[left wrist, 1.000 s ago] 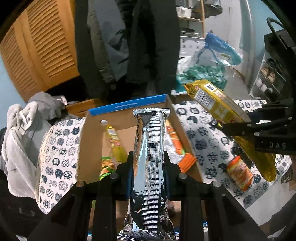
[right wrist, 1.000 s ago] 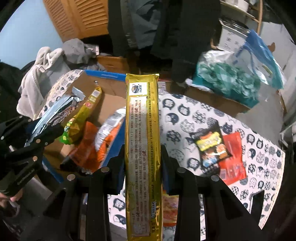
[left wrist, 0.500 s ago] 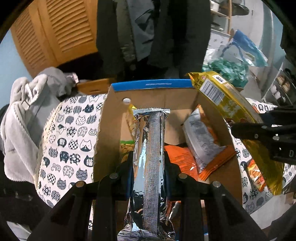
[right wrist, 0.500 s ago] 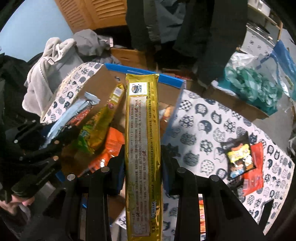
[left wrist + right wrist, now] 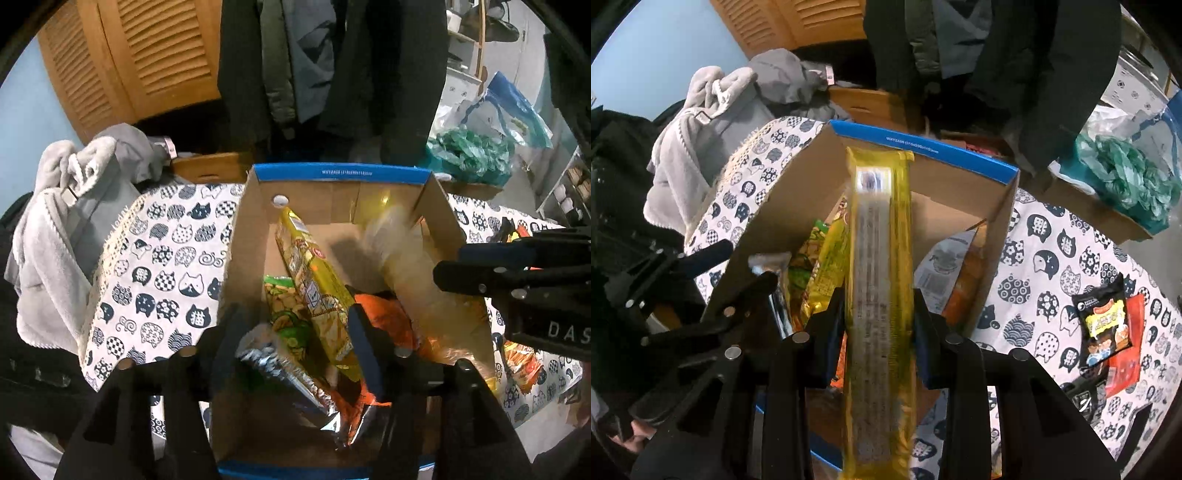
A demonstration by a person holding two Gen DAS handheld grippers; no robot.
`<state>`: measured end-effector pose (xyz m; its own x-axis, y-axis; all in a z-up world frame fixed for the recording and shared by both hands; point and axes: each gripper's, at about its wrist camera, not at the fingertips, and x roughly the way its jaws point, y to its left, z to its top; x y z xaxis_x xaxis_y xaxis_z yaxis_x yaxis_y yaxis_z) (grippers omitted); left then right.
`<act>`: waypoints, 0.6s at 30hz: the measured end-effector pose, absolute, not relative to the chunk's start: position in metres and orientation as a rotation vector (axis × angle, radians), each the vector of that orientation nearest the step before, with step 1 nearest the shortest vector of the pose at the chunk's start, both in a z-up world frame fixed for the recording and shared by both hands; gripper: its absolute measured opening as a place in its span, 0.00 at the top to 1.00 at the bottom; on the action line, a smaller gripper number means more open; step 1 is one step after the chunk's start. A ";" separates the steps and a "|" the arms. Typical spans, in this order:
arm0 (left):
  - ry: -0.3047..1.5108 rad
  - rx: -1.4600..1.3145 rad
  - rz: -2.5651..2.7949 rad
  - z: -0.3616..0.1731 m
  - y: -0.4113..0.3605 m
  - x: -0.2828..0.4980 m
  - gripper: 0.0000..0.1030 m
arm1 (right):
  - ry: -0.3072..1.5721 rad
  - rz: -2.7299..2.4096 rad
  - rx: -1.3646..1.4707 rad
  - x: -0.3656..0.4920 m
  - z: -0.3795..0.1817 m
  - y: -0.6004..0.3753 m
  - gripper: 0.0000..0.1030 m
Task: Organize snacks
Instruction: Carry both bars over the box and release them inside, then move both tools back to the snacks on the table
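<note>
Gripping one gold pack [image 5: 879, 295]: right tool [image 5: 879, 325] | left tool [image 5: 295, 343] agape | one box [image 5: 340, 173]

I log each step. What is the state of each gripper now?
Left gripper: open, silver packet released.
Right gripper: shut on yellow packet.

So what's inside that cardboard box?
The cardboard box holds snack packs: a yellow packet, a green one, an orange one, a silver packet. These cover much of its floor.
</note>
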<state>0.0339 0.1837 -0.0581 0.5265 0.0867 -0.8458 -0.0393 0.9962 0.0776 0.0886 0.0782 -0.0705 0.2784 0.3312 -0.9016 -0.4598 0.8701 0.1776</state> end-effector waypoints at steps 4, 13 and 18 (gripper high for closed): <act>0.992 0.056 0.065 -0.051 0.179 0.031 0.36 | 1.153 0.542 -0.131 0.086 -0.062 0.075 0.69; 0.969 0.100 0.013 -0.044 0.155 0.028 0.29 | 1.113 0.483 -0.157 0.081 -0.052 0.050 0.38; 0.991 0.086 -0.031 -0.045 0.143 0.027 0.24 | 1.111 0.454 -0.174 0.078 -0.052 0.025 0.29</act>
